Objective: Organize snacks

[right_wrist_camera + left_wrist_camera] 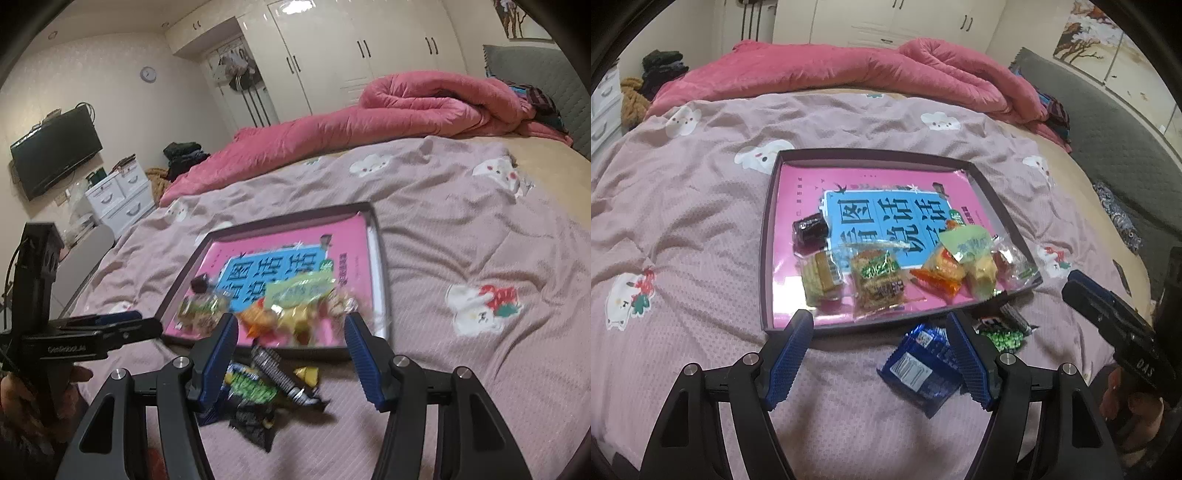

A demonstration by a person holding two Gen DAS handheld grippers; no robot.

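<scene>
Left tool [879, 326]: fingers apart, empty, poised at the near rim of the tray [767, 236].
Right tool [290, 330]: fingers apart, empty, above the loose packets; this view is blurred.
Tray: shallow dark-rimmed box on the bed [683, 206], lined with a pink book cover; holds a dark packet [809, 230], a yellow wafer pack [822, 275], a green-labelled cracker [879, 280], an orange packet [942, 271] and a pale yellow packet [979, 273].
Loose snacks: blue packet [921, 371] and green packet [1006, 338] on the bed, just outside the tray's near edge.
Risk, rim: judged that a low approach knocks the tray and shifts its contents.
Risk, grip: flat foil packets on soft bedding likely slip or pinch cloth.
Risk, crowding: both tools close together may collide over one pile.
</scene>
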